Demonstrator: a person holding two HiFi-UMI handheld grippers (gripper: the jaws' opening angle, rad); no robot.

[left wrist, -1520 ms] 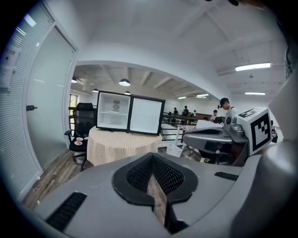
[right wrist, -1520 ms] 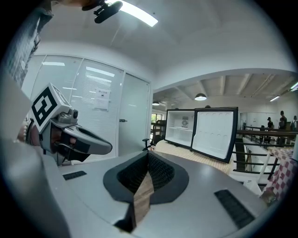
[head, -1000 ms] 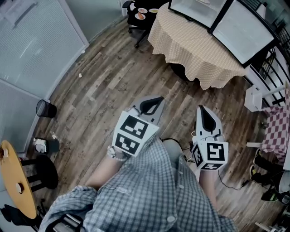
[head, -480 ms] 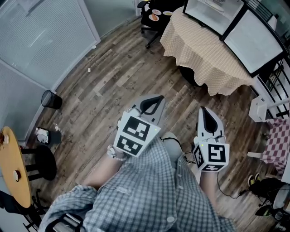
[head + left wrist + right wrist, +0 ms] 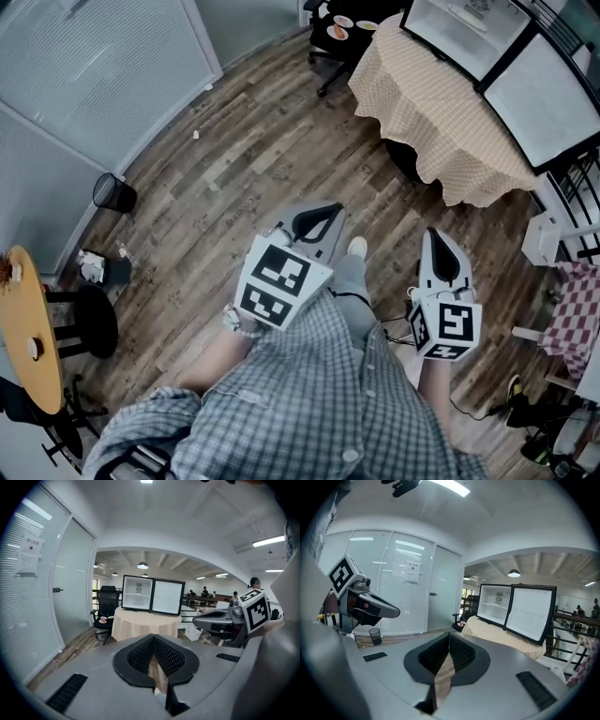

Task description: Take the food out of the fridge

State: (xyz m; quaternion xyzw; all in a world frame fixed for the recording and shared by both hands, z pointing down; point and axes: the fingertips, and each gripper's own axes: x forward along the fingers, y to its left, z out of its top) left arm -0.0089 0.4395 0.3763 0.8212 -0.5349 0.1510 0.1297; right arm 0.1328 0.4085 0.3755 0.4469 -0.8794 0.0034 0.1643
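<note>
A small fridge [image 5: 461,28] stands open on a table, its door [image 5: 547,94] swung out to the right. In the left gripper view the fridge [image 5: 137,592] is far ahead and its white shelves look nearly bare. In the right gripper view the fridge [image 5: 496,603] shows one small round item at the back. My left gripper [image 5: 317,221] and right gripper [image 5: 442,259] are held side by side above the wooden floor, far from the fridge. Both are shut with nothing between the pads, as the left gripper [image 5: 153,637] and right gripper [image 5: 449,635] show close up.
The fridge's table carries a beige checked cloth [image 5: 441,122]. A black office chair [image 5: 330,42] with small plates of food [image 5: 342,21] stands beside it. A bin [image 5: 114,192], a round wooden table [image 5: 23,328] and a stool [image 5: 89,323] are at left. Glass partitions [image 5: 103,75] run along the left.
The floor, bin and table have shifted rightward and upward in the head view as the person moves. Both grippers keep their pose in front of the body and stay shut.
</note>
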